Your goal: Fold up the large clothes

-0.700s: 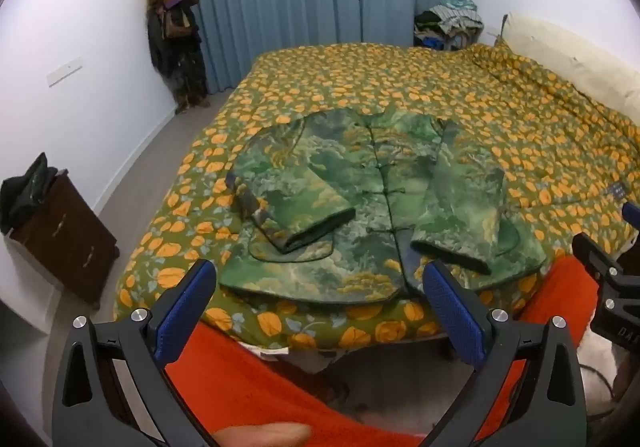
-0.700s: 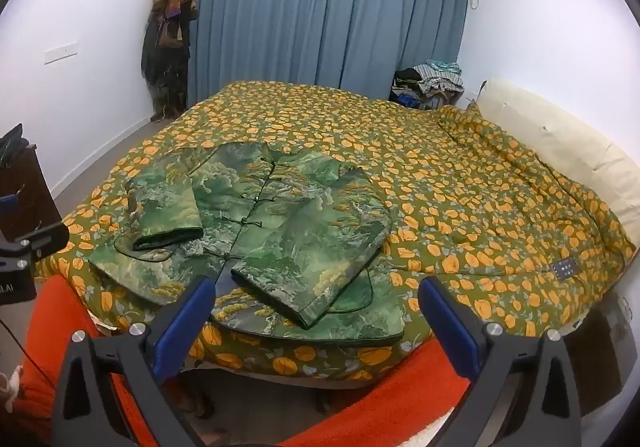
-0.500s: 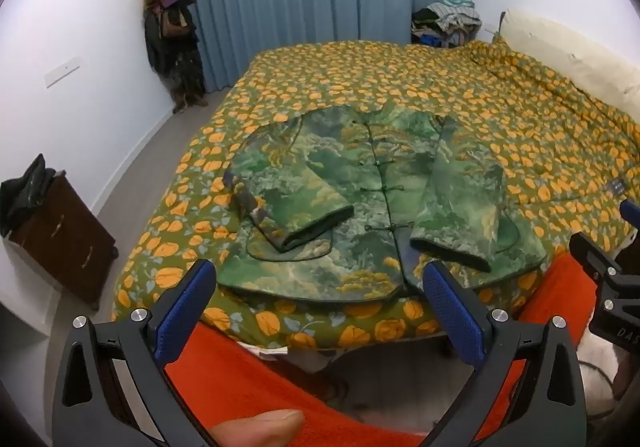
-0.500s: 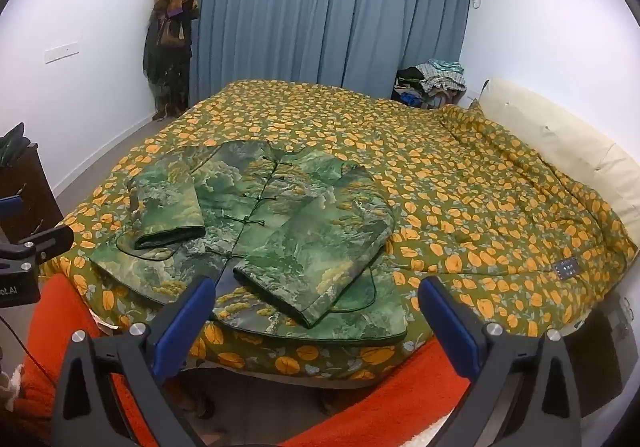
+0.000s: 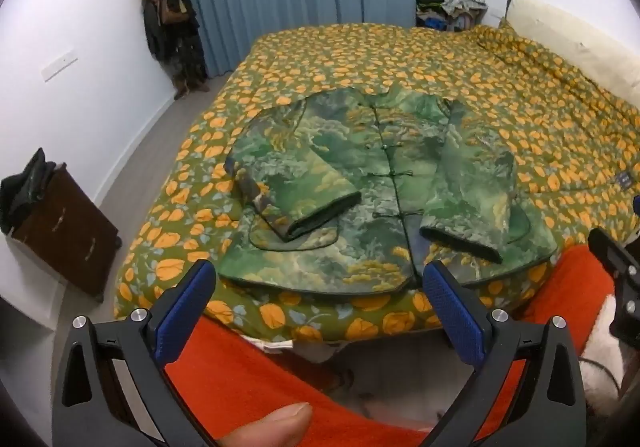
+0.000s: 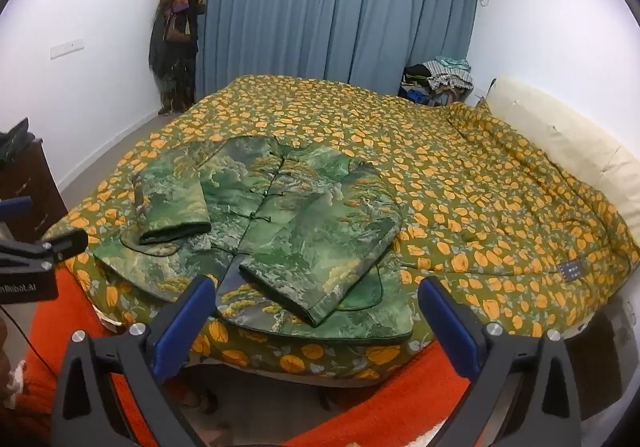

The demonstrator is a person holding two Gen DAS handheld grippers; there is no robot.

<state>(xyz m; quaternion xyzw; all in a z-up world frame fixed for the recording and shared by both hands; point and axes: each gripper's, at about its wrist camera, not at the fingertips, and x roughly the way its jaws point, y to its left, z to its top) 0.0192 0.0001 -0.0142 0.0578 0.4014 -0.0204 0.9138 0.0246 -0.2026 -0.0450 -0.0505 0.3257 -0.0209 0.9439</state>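
Observation:
A green landscape-print jacket (image 5: 380, 183) lies flat, front up, on the near part of the bed, both sleeves folded in over its front; it also shows in the right wrist view (image 6: 280, 223). Its hem lies near the bed's front edge. My left gripper (image 5: 320, 287) is open and empty, held off the bed in front of the hem. My right gripper (image 6: 316, 303) is open and empty, also short of the hem, to the right. The right gripper's body shows at the left view's right edge (image 5: 616, 271); the left gripper's body shows at the right view's left edge (image 6: 36, 255).
The bed has a green quilt with orange flowers (image 5: 400, 55). A cream headboard (image 6: 560, 135) runs along the right. A dark wooden cabinet (image 5: 64, 231) stands at the left wall. Orange cloth (image 5: 248, 375) lies below the grippers. Hung clothes (image 5: 168, 7) and a clothes pile (image 5: 452, 7) stand by the blue curtain.
Both grippers have shifted slightly and stay open; the jacket has not moved. A thumb has come further into the left view's bottom edge.

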